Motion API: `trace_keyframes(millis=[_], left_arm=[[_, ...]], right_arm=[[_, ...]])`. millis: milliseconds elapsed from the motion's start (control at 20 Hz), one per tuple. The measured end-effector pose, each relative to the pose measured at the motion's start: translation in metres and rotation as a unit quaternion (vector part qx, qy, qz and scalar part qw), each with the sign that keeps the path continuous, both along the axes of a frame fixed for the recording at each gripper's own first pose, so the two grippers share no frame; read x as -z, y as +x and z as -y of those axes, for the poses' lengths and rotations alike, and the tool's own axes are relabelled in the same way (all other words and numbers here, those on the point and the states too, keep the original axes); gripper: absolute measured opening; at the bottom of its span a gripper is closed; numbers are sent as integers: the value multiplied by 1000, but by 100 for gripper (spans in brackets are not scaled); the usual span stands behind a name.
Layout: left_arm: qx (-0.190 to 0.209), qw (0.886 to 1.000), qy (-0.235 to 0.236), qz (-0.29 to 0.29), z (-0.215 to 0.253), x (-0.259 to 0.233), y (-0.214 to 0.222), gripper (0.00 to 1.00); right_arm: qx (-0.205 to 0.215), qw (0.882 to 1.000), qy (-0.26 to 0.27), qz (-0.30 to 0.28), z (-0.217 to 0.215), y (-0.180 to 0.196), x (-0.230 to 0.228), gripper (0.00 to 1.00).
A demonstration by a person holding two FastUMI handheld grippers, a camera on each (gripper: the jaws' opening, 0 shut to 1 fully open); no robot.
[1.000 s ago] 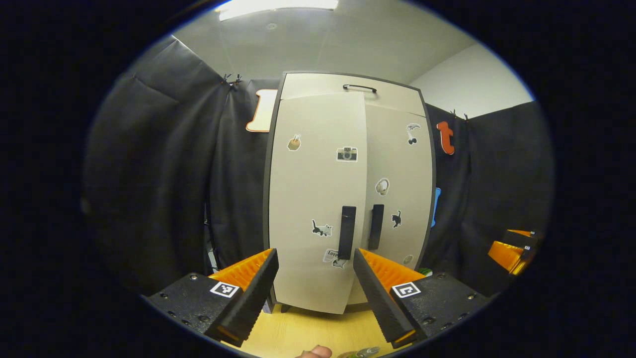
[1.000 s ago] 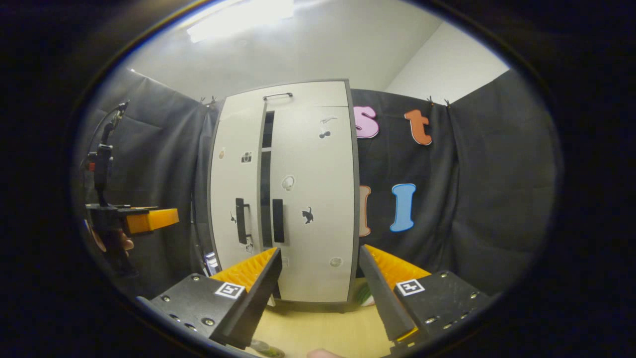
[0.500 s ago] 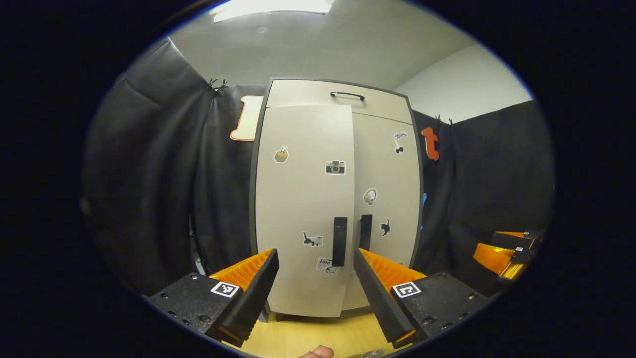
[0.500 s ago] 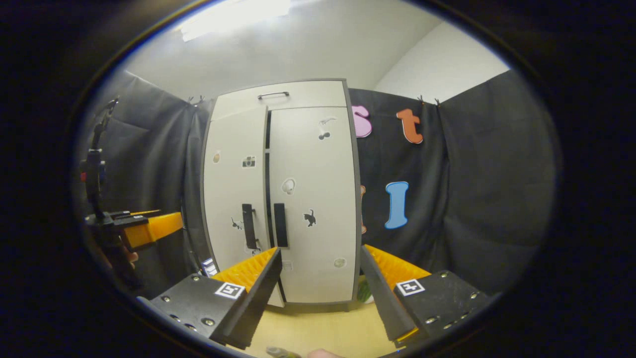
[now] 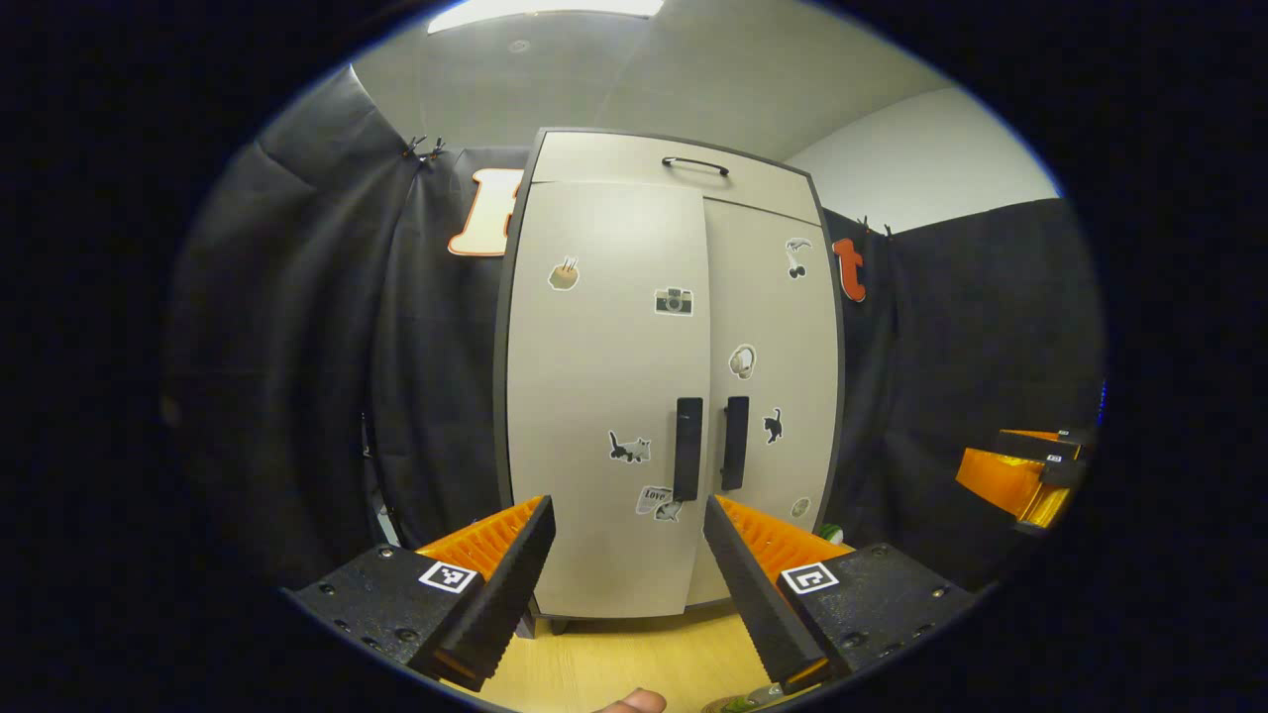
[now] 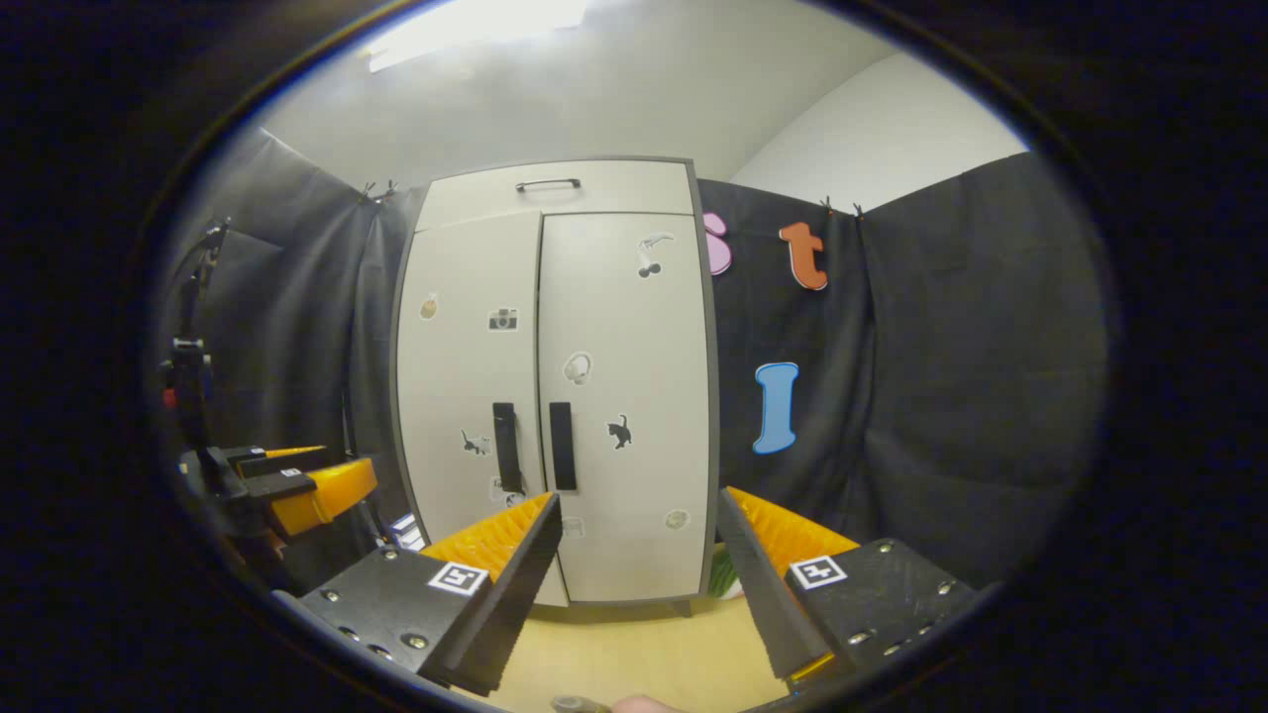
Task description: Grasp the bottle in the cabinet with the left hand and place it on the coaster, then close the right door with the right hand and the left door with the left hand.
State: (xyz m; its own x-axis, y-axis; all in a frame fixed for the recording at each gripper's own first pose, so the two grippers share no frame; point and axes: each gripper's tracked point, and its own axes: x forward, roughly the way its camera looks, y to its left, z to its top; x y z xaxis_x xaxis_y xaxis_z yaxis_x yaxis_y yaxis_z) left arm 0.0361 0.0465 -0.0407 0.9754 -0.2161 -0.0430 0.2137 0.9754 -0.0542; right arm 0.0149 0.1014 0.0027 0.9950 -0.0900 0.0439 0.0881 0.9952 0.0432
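The pale cabinet (image 5: pixel 614 327) stands upright with both doors shut and flush. Its two dark handles (image 5: pixel 687 448) sit side by side at the middle seam. In the right gripper view the cabinet (image 6: pixel 594 327) also has no gap between its doors. My left gripper (image 5: pixel 629 584) hangs open in front of the left door, apart from it and holding nothing. My right gripper (image 6: pixel 639 584) is open and empty, below the right door. What looks like the bottle's top (image 6: pixel 580 705) peeks in at the bottom edge; its body is hidden.
The cabinet rests on a light wooden table (image 5: pixel 634 663). A small green object (image 6: pixel 723 576) lies by the cabinet's right foot. The right gripper (image 5: pixel 1020 475) shows far right in the left gripper view, and the left gripper (image 6: pixel 297 485) far left in the right gripper view. A fingertip (image 5: pixel 629 701) shows below.
The left door, ajar a second ago, has swung flush with the right door and the dark gap between them is gone. Both grippers have shifted slightly in front of the cabinet.
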Motion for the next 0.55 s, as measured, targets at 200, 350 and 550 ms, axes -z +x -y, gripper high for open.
trace_keyframes(millis=[200,350,550], left_arm=[[7,1000,-10,-1,0,1,-3,96],[29,999,-21,3,14,-2,-5,96],[43,999,-5,11,28,-5,-5,96]], right_arm=[[-3,1000,-16,4,-9,-6,-6,96],[6,1000,-13,7,-3,-9,-9,98],[19,1000,-20,3,9,-8,-10,95]])
